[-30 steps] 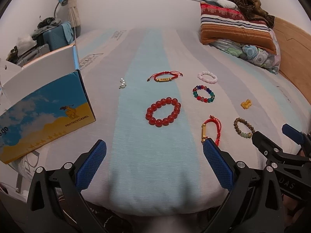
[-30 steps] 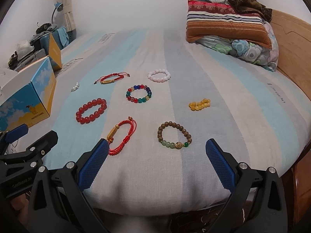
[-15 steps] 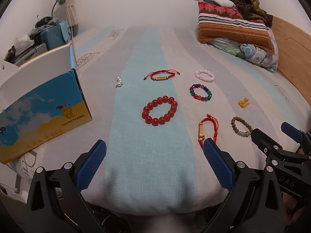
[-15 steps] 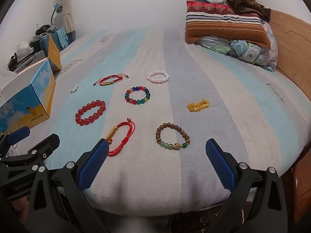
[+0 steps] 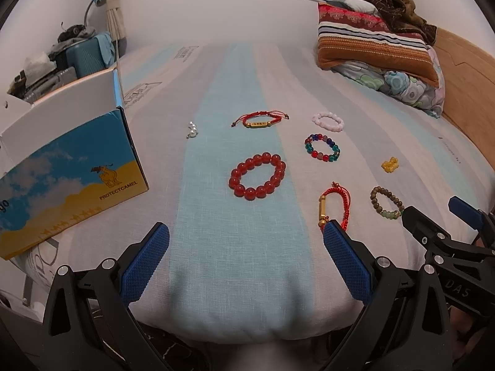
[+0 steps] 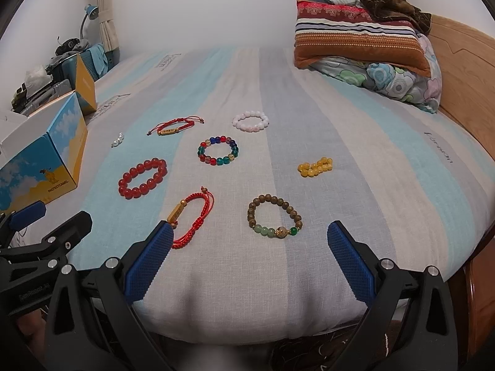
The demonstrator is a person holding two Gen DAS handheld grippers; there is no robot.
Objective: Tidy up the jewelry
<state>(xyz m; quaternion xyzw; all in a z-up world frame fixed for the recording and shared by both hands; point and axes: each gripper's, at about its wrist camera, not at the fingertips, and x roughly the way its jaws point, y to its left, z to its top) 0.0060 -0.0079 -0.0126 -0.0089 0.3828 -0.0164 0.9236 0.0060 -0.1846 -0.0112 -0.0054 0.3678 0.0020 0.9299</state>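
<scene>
On the striped bedspread (image 6: 355, 142), round beaded bracelets (image 6: 143, 178) lie before both wide-open, empty claws (image 5: 246, 256) (image 6: 249, 259).

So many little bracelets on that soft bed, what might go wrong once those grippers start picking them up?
The red cord bracelet lies right by the right gripper; its loose cord could snag a finger and drag. The brown bead bracelet sits near the bed's front edge, so a nudge might roll it off. The tiny pearl piece looks hard to pinch on the soft striped sheet; wide fingers may press it into the fabric.
</scene>
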